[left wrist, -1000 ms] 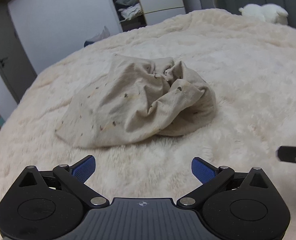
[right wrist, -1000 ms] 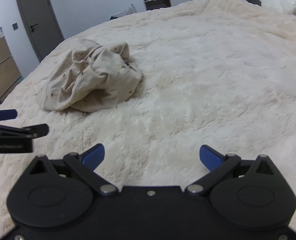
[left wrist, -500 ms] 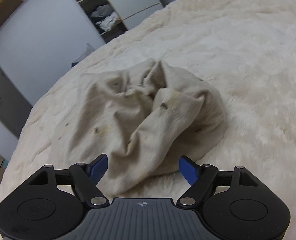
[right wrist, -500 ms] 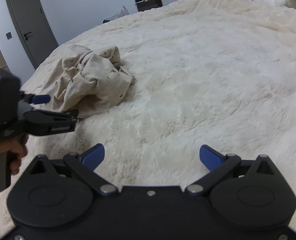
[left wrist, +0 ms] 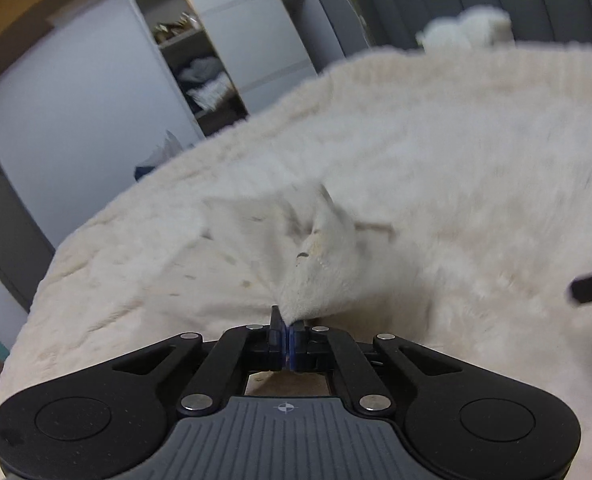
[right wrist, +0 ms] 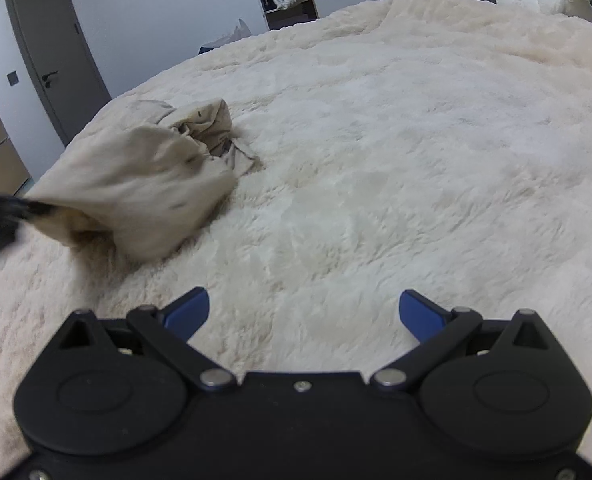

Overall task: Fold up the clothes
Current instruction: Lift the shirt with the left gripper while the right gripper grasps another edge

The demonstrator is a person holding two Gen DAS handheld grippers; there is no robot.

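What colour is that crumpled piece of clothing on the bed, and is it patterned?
Beige garment with small dark specks scattered over it; clearest in the right wrist view.

garment: soft matt beige cloth, creased
blanket: cream, shaggy plush
right gripper: matt black plastic, blue pads
door: smooth grey

Garment motion-blurred; left gripper cut by frame edge.

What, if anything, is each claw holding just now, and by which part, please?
The left claw is shut on the near edge of the garment; the right claw is open and holds nothing.
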